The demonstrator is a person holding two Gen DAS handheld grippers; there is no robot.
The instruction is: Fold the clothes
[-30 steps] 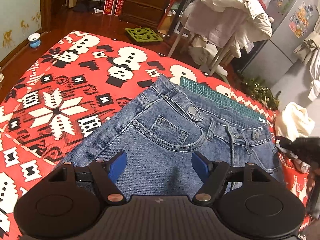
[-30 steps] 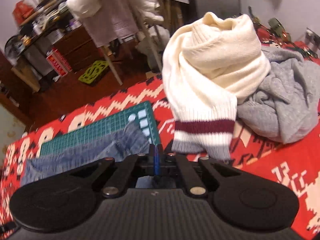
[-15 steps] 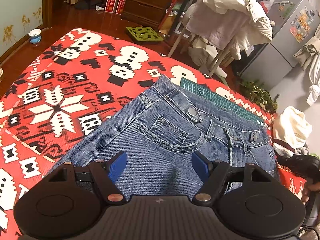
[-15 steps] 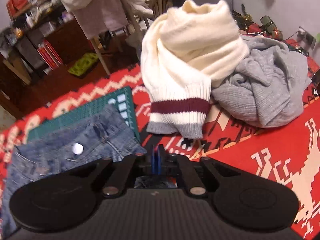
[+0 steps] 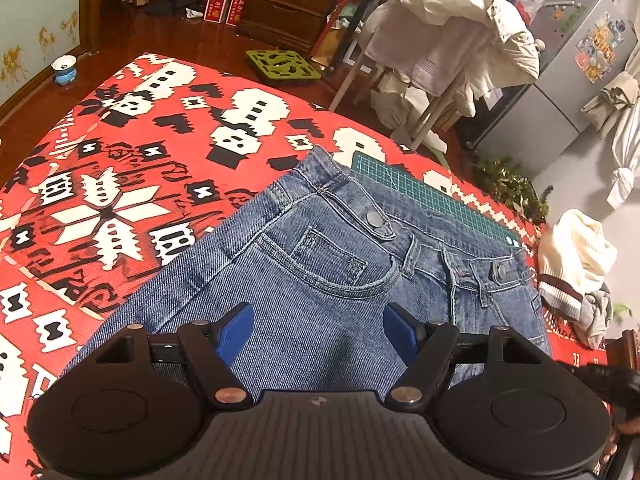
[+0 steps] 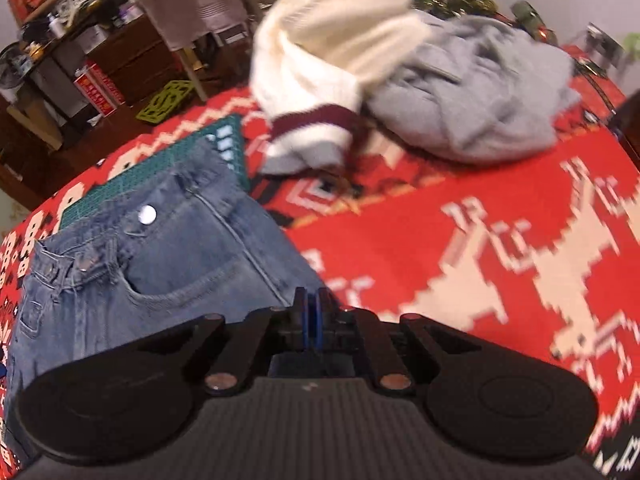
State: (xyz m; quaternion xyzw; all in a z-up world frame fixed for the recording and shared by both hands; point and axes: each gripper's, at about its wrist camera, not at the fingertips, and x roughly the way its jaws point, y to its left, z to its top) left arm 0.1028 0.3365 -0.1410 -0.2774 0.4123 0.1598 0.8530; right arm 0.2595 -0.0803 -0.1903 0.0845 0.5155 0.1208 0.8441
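L claw [image 5: 318, 330] wide over jeans [image 5: 320, 280], R claw [image 6: 311, 316] closed

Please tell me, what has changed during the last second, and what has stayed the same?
The right gripper, shut, has drawn back along the jeans: more of the waistband shows, and the cream sweater looks farther off. Whether it grips denim is hidden. The left gripper stays open over the jeans, which lie flat as before.
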